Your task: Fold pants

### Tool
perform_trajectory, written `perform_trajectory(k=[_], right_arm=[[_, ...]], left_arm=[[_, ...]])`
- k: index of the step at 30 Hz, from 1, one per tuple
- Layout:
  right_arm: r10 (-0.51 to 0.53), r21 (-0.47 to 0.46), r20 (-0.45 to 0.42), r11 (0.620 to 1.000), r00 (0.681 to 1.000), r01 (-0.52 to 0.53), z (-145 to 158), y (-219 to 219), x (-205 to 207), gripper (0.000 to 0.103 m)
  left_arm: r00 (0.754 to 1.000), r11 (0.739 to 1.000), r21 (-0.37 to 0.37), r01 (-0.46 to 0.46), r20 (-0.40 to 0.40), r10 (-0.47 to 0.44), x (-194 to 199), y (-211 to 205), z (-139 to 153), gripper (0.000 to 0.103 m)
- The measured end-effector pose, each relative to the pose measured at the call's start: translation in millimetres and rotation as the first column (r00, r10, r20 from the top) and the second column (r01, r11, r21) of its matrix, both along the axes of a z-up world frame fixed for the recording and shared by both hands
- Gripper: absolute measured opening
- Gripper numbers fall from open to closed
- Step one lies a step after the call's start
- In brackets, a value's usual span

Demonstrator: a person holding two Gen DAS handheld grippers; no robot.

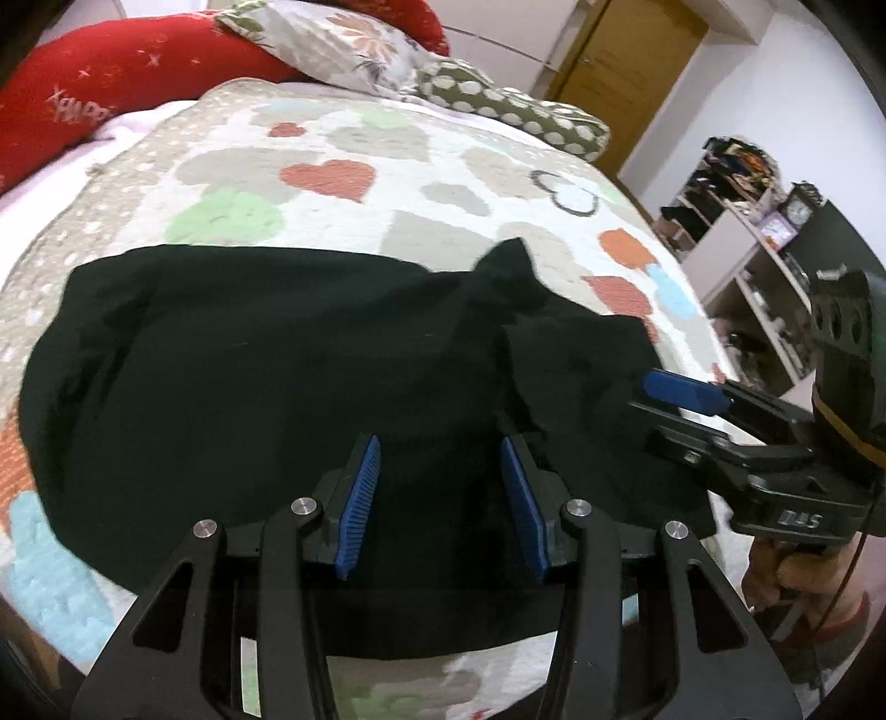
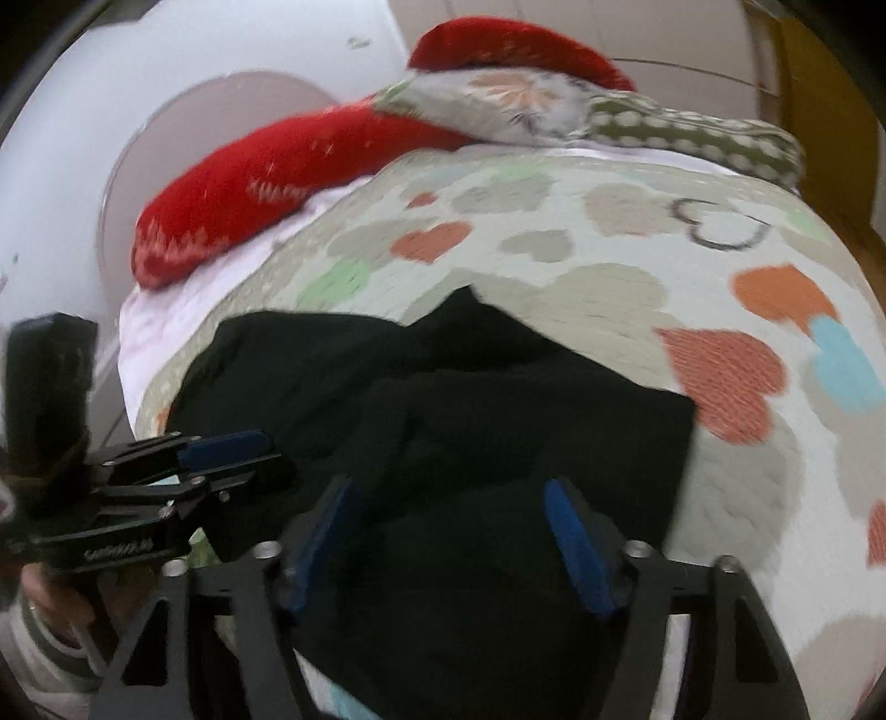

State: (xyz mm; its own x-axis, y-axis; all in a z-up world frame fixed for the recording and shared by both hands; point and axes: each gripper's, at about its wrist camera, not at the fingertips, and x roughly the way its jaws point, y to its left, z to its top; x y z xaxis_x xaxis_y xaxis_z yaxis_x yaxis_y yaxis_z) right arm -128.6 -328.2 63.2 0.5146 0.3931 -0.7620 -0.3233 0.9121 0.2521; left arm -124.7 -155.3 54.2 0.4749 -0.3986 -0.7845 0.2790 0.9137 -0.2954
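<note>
Black pants [image 1: 266,376] lie folded in a wide pile on the heart-patterned bedspread [image 1: 332,166]. A peak of cloth sticks up at the far right of the pile. My left gripper [image 1: 440,498] is open and empty just above the near edge of the pants. My right gripper shows in the left wrist view [image 1: 653,399] at the right end of the pants, its blue fingers apart. In the right wrist view the pants [image 2: 470,415] fill the middle, my right gripper [image 2: 454,531] is open over them, and the left gripper [image 2: 260,454] enters from the left.
Red pillows [image 1: 111,72], a floral pillow [image 1: 343,44] and a dotted pillow [image 1: 509,105] lie at the bed's head. Shelves with clutter [image 1: 747,221] stand to the right of the bed. A wooden door [image 1: 620,61] is behind.
</note>
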Motion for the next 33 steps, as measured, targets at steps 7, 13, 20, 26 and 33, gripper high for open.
perform_trajectory(k=[7,13,20,26,33], right_arm=[[0.08,-0.178,-0.005,0.981,0.997,-0.08,-19,42,23,0.063],[0.11,-0.222,0.032,0.97,0.993,-0.1,1,46,3,0.063],[0.093,-0.191,-0.024,0.977,0.995,-0.096,-21,42,2,0.064],[0.074,-0.174,-0.029,0.982,0.997,-0.078,-24,41,2,0.069],[0.058,-0.161,-0.043,0.985,0.997,-0.064,-27,39,5,0.073]], left_arm=[[0.998,0.996,0.059,-0.061,0.021,0.06,2,14,-2,0.045],[0.996,0.994,0.068,-0.081,0.035,0.078,1,19,0,0.045],[0.996,0.994,0.073,-0.081,0.036,0.079,-2,18,2,0.045],[0.996,0.994,0.078,-0.08,0.039,0.077,-6,17,4,0.045],[0.997,0.994,0.072,-0.076,0.027,0.074,-12,15,1,0.045]])
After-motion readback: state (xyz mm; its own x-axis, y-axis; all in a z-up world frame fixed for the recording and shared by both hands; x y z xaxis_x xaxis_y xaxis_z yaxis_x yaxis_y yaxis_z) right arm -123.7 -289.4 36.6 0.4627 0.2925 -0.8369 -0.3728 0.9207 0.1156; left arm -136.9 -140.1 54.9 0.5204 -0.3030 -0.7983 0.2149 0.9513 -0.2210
